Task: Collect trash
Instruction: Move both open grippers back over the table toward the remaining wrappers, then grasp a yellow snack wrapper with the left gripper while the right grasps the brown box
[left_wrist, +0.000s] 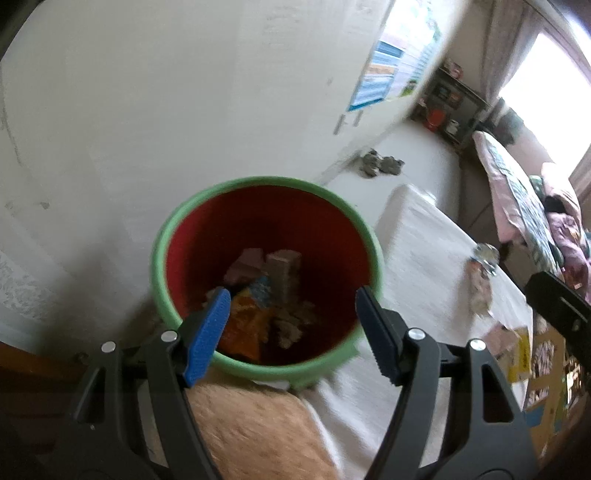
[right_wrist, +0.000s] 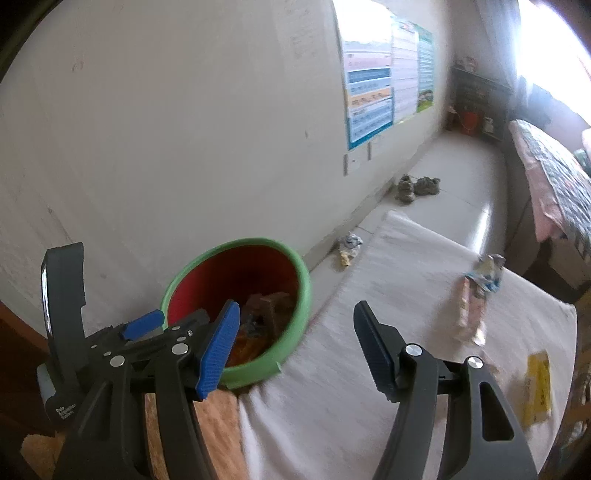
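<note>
A red bucket with a green rim (left_wrist: 177, 221) stands by the wall; it also shows in the right wrist view (right_wrist: 295, 273). Inside lie wrappers and small boxes (left_wrist: 284, 273). My left gripper (left_wrist: 291, 295) is open and empty, held right above the bucket's mouth. My right gripper (right_wrist: 293, 308) is open and empty, to the right of the bucket over a white mat (right_wrist: 332, 387). A crumpled wrapper (right_wrist: 476, 291) and a yellow packet (right_wrist: 537, 384) lie on the mat. Another crumpled wrapper (right_wrist: 349, 245) lies on the floor by the wall.
A white wall (right_wrist: 184, 129) with posters (right_wrist: 373, 99) runs along the left. A pair of shoes (right_wrist: 417, 186) sits on the floor by it. A bed (right_wrist: 550, 177) stands at right, a shelf (right_wrist: 476, 107) at the far end. An orange mat (left_wrist: 251, 428) lies below the bucket.
</note>
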